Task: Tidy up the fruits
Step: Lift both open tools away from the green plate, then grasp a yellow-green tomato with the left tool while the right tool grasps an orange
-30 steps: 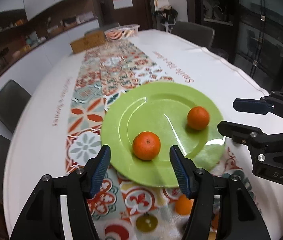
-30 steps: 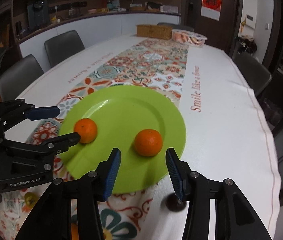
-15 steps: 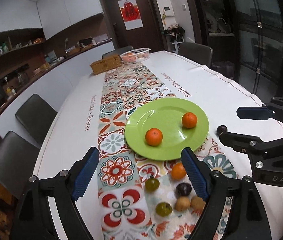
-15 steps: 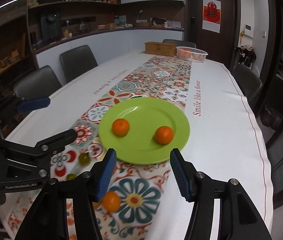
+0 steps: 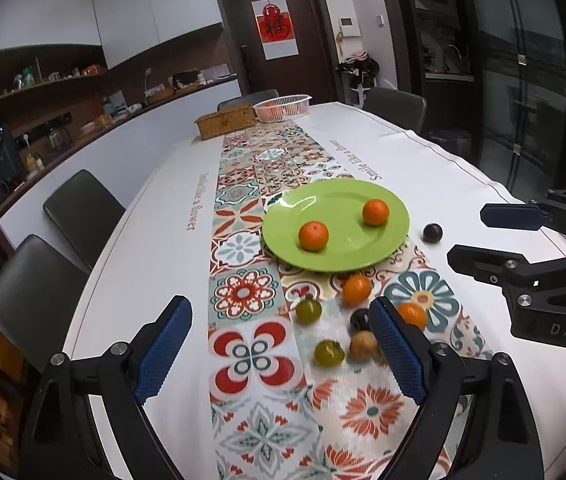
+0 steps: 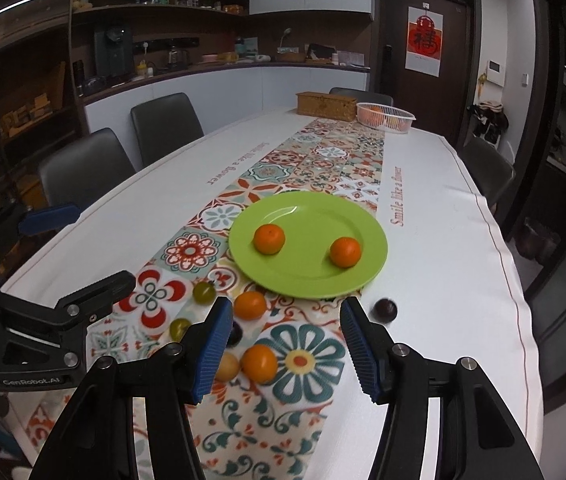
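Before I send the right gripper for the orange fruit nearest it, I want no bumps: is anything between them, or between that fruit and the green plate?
Nothing visible blocks the open right gripper from the orange fruit. Toward the green plate, another orange fruit lies just left of a straight path.

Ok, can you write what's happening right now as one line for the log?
left gripper: open, empty | right gripper: open, empty | round green plate: two oranges | loose small fruits on patterned table runner

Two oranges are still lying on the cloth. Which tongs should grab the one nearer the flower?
Probably the right tongs: they are open and the orange lies just below their gap. The left tongs are open too, but from there it sits behind their right finger.
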